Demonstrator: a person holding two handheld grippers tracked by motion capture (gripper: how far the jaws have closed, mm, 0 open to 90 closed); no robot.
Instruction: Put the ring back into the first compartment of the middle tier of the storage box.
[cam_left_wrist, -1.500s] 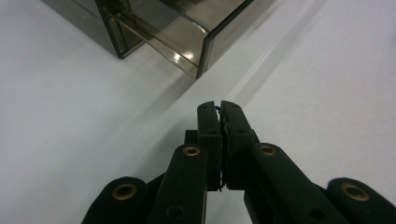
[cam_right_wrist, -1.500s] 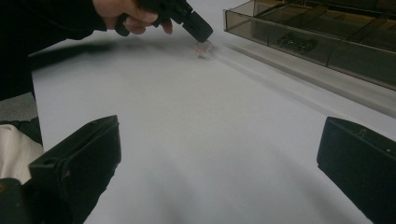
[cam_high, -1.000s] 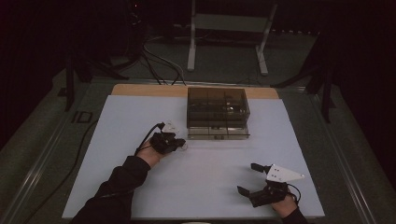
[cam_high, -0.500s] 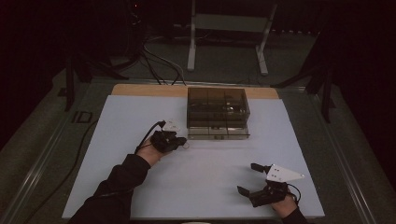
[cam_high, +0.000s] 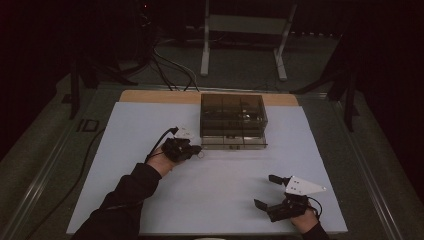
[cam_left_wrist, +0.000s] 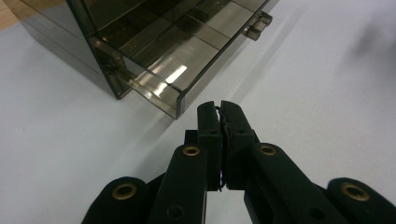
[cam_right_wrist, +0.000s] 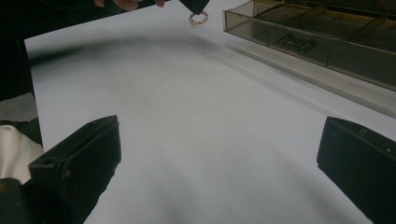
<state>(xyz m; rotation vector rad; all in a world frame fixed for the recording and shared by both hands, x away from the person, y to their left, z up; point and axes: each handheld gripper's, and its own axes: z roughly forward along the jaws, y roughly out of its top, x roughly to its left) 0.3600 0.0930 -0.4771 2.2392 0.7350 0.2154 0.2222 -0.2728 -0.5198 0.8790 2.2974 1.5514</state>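
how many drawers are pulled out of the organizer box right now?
1. The bottom drawer of the smoked-plastic organizer box is slid out toward the person, beside the left gripper. Divided compartments above look closed; the tint may hide detail.

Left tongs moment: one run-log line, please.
left tongs: shut on small ring | beside open drawer | right tongs: open, empty

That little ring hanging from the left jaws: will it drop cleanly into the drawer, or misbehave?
The ring looks thin and light, so it may cling to the left gripper on release. Its beaded, round shape suggests it could roll or bounce on the hard drawer floor. It dangles loosely, so it probably swings.
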